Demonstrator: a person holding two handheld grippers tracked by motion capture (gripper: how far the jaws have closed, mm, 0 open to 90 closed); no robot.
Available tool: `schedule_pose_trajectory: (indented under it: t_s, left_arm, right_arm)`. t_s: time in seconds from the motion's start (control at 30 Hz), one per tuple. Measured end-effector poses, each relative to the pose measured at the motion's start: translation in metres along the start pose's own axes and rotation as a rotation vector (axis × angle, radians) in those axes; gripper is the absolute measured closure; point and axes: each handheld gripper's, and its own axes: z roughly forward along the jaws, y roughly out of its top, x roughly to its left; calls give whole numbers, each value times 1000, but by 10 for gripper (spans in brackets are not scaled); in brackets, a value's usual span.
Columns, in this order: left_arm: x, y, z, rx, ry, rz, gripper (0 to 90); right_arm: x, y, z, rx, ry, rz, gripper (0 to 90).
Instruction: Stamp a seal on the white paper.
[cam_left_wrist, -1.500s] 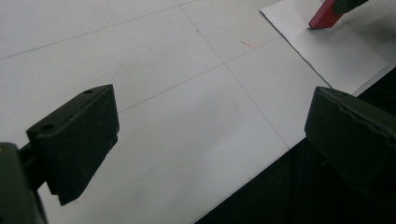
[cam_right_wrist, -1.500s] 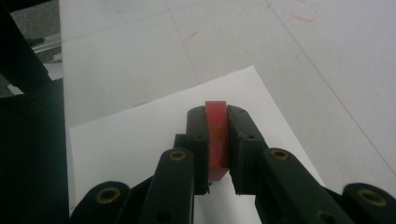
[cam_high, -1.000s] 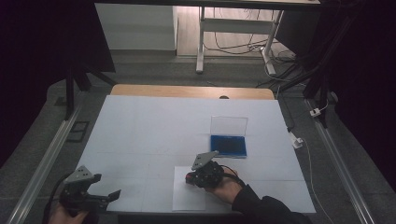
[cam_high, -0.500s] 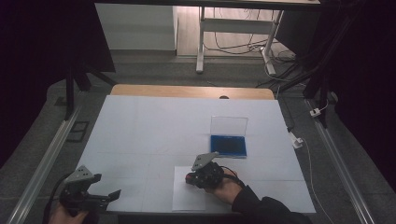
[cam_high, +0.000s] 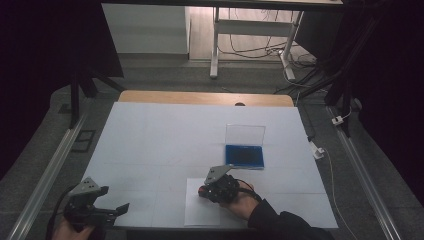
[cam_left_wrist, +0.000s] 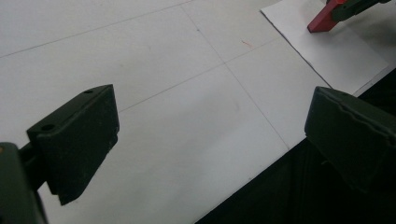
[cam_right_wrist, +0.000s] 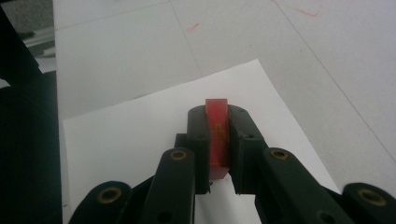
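Right gripper view shows our right gripper (cam_right_wrist: 218, 140) clamped on a flat red plastic stamp block (cam_right_wrist: 217, 135) over the white paper sheet (cam_right_wrist: 140, 135); we judge a tilted press could smear the mark, while our left gripper (cam_left_wrist: 210, 135) waits open.

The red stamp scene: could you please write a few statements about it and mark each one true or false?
1. The right gripper is clamped on the red stamp. True.
2. The left gripper holds the stamp. False: its jaws are open, nothing between them.
3. The stamp is over the sheet of paper. True.
4. The blue ink pad case has its lid shut. False: the clear lid stands open.
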Motion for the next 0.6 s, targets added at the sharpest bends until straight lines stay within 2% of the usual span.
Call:
schedule_pose_trajectory:
  t_s: [0.1,0.2,0.27,0.43,0.6]
  left_arm:
    - [0,0,0,-1,-2,-3,36]
    - [1,0,0,-3,-4,-5,36]
    - [1,0,0,-4,-4,-5,36]
    - [1,0,0,-4,-3,-6,37]
    - [1,0,0,-4,-3,-6,37]
  right_arm:
    - [-5,-2,0,-8,22,24,808]
    - [-6,0,0,-4,36,21,806]
    - [-6,1,0,4,35,14,806]
    - [-9,2,-1,1,28,40,803]
    - [-11,5,-8,-42,20,72,803]
